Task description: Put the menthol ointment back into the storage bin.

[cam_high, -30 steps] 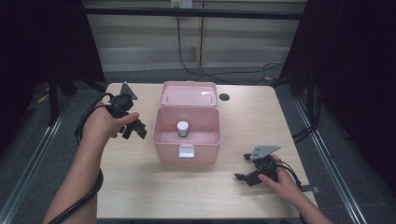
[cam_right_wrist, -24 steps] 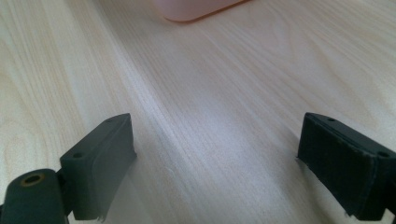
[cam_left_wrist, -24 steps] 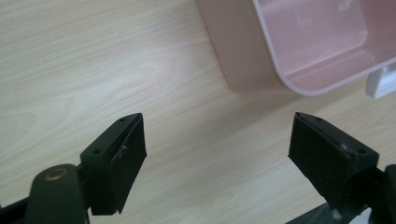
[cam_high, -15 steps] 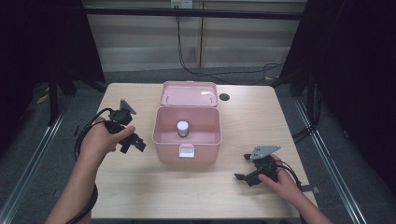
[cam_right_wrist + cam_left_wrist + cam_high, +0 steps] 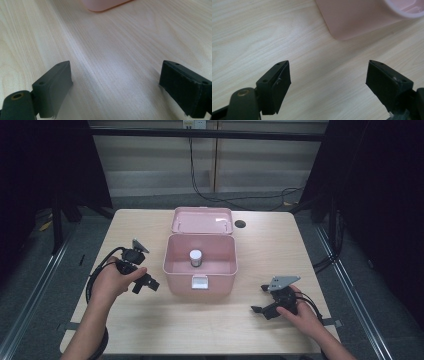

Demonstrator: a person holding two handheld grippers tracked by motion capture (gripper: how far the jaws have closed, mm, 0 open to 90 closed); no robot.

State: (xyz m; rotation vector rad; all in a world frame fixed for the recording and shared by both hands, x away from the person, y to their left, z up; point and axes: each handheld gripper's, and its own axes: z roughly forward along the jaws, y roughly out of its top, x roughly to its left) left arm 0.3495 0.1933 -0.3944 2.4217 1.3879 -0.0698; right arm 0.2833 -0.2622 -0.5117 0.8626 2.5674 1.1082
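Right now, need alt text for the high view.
An open pink box with a small white-capped jar inside sits mid-table. The left gripper and right gripper, both open and empty, flank it.

Pale wooden table (image 5: pixel 220 330), pink open-lidded box (image 5: pixel 200 277) at centre — right claw (image 5: pixel 260 301) resting near front edge

A lab recording bay: black curtains (image 5: pixel 45 165), floor rails (image 5: pixel 30 290), trailing black cables (image 5: pixel 210 195) around a pale wooden surface (image 5: pixel 200 330).

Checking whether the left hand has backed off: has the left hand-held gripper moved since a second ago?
Yes. The left hand-held gripper has come down and toward the table's near edge, alongside the pink box, jaws open and empty.
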